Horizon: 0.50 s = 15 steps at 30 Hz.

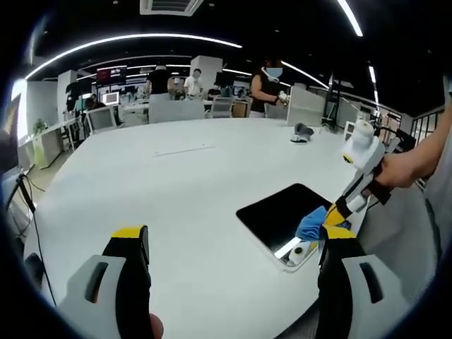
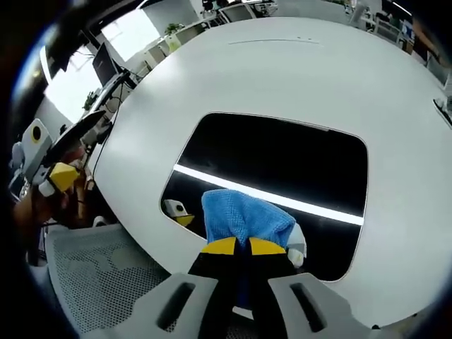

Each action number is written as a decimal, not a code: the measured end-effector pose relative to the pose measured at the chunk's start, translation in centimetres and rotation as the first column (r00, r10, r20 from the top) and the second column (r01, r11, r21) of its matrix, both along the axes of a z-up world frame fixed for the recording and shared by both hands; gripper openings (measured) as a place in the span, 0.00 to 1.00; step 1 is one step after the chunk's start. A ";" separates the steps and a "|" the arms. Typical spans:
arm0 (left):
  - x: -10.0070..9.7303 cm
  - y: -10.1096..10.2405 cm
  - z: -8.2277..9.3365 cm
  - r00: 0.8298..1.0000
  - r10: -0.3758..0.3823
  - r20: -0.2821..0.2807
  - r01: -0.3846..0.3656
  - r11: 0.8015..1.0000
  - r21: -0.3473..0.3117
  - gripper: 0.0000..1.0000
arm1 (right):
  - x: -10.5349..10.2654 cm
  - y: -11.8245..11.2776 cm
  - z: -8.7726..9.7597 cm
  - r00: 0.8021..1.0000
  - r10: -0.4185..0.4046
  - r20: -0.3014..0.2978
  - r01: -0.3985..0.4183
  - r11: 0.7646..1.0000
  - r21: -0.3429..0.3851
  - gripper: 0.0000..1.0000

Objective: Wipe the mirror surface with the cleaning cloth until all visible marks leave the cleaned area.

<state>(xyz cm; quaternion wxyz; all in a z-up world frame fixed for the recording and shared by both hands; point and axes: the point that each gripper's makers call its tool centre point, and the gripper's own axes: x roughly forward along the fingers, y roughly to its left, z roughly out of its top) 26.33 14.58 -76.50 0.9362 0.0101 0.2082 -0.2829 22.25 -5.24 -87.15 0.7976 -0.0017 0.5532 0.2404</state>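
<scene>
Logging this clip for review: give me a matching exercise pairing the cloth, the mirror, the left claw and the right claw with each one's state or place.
Things:
1. cloth
2. mirror
3. left claw
4. right claw

States:
A. open, above the bare white table
B. lying flat near the table edge
C. shut on the cloth
D. blue, bunched, pressed on the mirror

Pairs: 1-D, 2-B, 3-A, 4-C

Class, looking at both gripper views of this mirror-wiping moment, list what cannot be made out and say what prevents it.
- Marks on the dark rounded-rectangle mirror: right gripper view, ceiling-light reflection masks them.
- Mirror beneath the blue cleaning cloth: covered by it and the right gripper.
- Small grey object on the white table: left gripper view, too small.
</scene>
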 end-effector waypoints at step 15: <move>-0.1 0.5 -0.5 1.000 0.010 -0.015 -0.010 1.000 -0.011 0.99 | 0.8 0.2 -0.1 0.999 -0.031 0.009 0.031 1.000 -0.004 0.00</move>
